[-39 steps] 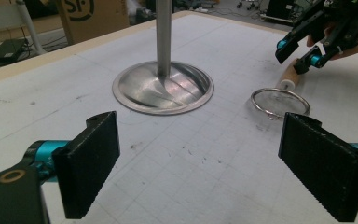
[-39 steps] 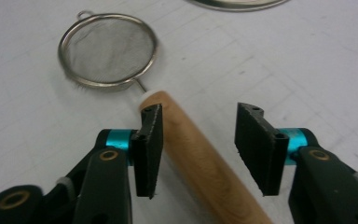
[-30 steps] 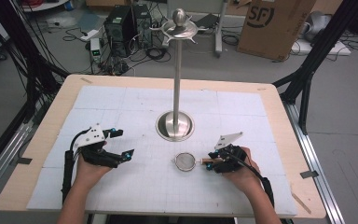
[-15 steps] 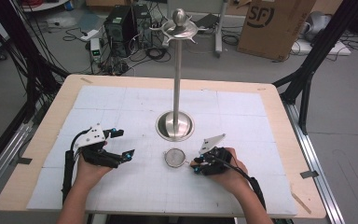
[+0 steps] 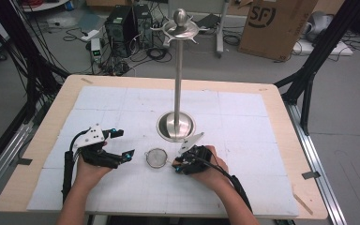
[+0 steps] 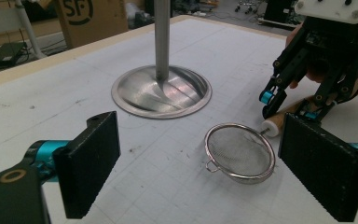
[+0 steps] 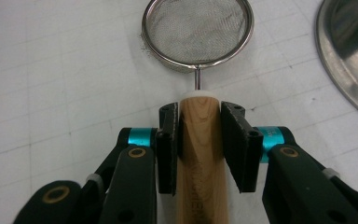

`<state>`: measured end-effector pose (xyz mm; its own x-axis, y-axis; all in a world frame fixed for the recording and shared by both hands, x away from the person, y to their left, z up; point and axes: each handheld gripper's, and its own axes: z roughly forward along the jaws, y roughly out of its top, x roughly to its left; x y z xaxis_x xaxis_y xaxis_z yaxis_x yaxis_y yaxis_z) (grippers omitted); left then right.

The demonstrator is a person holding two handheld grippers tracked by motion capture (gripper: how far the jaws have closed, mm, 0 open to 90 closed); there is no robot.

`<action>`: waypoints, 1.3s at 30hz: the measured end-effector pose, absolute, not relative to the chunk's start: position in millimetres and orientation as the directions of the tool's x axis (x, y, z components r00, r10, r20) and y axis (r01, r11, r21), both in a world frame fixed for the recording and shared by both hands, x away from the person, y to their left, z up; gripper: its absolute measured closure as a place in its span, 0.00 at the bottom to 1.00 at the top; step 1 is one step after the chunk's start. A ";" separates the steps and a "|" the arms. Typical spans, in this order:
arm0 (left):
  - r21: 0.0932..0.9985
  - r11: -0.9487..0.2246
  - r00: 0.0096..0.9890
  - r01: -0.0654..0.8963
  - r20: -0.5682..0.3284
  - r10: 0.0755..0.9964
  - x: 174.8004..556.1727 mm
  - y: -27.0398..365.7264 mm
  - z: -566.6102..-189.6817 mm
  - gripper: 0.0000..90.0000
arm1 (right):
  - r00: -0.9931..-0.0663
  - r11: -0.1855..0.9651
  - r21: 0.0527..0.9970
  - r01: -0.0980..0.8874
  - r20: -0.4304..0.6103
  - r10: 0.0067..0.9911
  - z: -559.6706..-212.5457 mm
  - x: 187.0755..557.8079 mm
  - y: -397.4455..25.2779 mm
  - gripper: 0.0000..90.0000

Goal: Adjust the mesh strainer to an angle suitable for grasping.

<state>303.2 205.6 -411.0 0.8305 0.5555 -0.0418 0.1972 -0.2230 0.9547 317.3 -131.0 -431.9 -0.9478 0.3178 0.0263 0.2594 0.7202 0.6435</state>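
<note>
**A:** Right claw (image 7: 199, 140) clamped on the round light-wood handle (image 7: 199, 154) of the small steel mesh strainer (image 7: 197, 30), pads squeezing both sides just behind the white end cap. Looks like a grip near the bowl end for control, probably so the ring doesn't swing once lifted.

**B:** Agreed. Strainer bowl flat on the white gridded mat (image 5: 243, 112), at roughly 7 o'clock from the round base of the tall polished steel hanger stand (image 5: 176, 125), near it but not touching. Handle pointing off toward 3 o'clock into that right claw (image 5: 177, 165).

**A:** And the left claw (image 5: 122, 143)? Spread wide, nothing between the pads, parked at 9 o'clock of the strainer and aimed at it. Guessing on standby, maybe to steady the stand or take the ring.

**B:** Left gripper view handy here: shows the little wire loop on the strainer rim (image 6: 210, 165), opposite the handle. Presumably the bit meant for a hook. Can't pick that out from the high view, too small.

**A:** High view does give the hooks on top of the pole (image 5: 180, 32) though. Right gripper view best for the grip itself, handle dead centre between the pads.

**B:** Not lifted yet, judging by the rim sitting flush on the mat.
</note>
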 end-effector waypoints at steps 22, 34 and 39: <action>0.953 -0.226 0.831 0.202 -0.045 0.555 303.2 205.1 -411.4 0.15 | -0.931 0.732 0.615 0.293 0.010 0.365 -429.5 295.3 -170.8 0.75; 0.955 -0.218 0.830 0.201 -0.048 0.556 303.6 206.9 -411.0 0.15 | -0.952 0.729 0.633 0.260 0.043 0.303 -433.0 306.4 -138.9 0.76; 0.956 -0.214 0.827 0.202 -0.050 0.559 303.4 207.8 -410.5 0.15 | -0.961 0.724 0.648 0.237 0.049 0.272 -435.4 311.4 -121.0 0.76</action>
<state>303.4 207.8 -410.5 0.8274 0.5594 -0.0497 0.2018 -0.2136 0.9558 311.4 -121.0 -435.4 -0.9612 0.2716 0.0486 0.2372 0.7236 0.6482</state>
